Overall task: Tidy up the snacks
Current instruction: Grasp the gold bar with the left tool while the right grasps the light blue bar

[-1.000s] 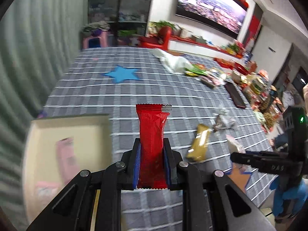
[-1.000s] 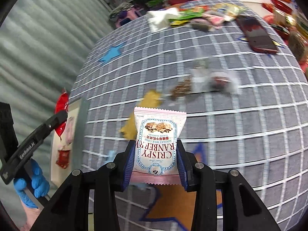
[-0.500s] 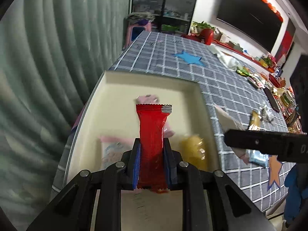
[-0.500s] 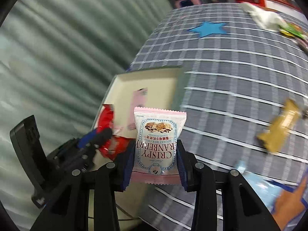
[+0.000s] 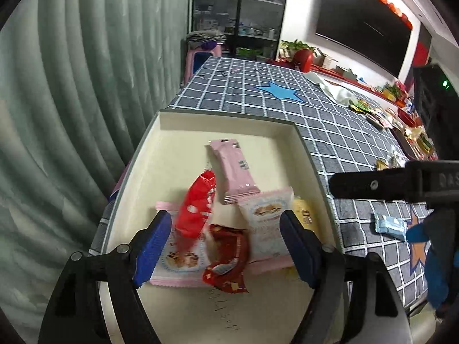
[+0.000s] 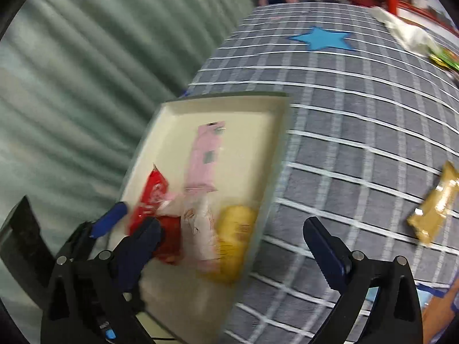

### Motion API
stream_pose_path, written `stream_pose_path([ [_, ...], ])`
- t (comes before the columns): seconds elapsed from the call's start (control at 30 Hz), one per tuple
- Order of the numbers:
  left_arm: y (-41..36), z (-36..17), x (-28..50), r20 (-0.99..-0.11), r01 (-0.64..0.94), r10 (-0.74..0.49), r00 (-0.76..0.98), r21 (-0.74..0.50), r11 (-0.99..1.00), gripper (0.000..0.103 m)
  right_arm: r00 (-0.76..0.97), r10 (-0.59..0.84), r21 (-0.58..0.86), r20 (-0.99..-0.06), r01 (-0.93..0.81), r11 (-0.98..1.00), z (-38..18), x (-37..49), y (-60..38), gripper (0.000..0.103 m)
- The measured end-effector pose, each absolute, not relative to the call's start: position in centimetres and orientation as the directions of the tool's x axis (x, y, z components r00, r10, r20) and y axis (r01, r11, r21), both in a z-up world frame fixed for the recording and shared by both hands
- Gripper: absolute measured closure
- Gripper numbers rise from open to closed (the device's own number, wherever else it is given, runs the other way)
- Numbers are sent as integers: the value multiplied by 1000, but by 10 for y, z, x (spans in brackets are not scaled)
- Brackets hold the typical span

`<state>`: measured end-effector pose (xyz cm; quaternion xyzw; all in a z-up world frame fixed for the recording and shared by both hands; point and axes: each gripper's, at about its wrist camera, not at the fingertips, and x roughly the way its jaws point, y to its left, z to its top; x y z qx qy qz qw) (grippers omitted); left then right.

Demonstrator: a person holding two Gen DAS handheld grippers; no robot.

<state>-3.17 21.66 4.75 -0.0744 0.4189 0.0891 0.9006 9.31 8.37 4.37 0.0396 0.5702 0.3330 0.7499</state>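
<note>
A cream tray (image 5: 183,132) sits at the table's near left corner and shows in the right wrist view (image 6: 238,106) too. In it lie a red bar (image 5: 196,205), a pink bar (image 5: 233,167), a white-and-pink cranberry packet (image 5: 265,223), a dark red packet (image 5: 229,258), another pink packet (image 5: 178,261) and a yellow snack (image 5: 304,212). My left gripper (image 5: 225,246) is open and empty just above the tray. My right gripper (image 6: 235,246) is open and empty over the tray's right rim; it shows at the right of the left wrist view (image 5: 373,185).
A gold bar (image 6: 436,203) lies on the grey checked tablecloth (image 6: 344,114) right of the tray. A small light-blue packet (image 5: 390,225) lies near the front edge. More snacks (image 5: 381,114) pile at the far right. A green curtain (image 5: 71,86) hangs at the left.
Both grippers opened over the tray. The red bar dropped from my left gripper and the cranberry packet from my right; both now lie in the tray.
</note>
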Motion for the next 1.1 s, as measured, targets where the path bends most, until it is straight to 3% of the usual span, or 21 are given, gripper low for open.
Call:
stream_pose_path([
  [0.33, 181, 63, -20, -766, -135, 55, 640, -41, 990, 22, 205, 458, 420, -865, -203, 885, 19, 113, -40, 2],
  [0.67, 112, 74, 2, -778, -10, 30, 628, 30, 999, 21, 275, 408, 408, -870, -61, 911, 14, 111, -141, 2],
  [0.93, 51, 65, 30, -816, 102, -13, 578, 57, 993, 20, 390, 197, 213, -900, -3, 977, 2, 102, -206, 2],
  [1.1, 11, 49, 64, -853, 178, -47, 520, 54, 983, 20, 446, 127, 102, -886, -80, 992, -3, 96, -201, 1],
])
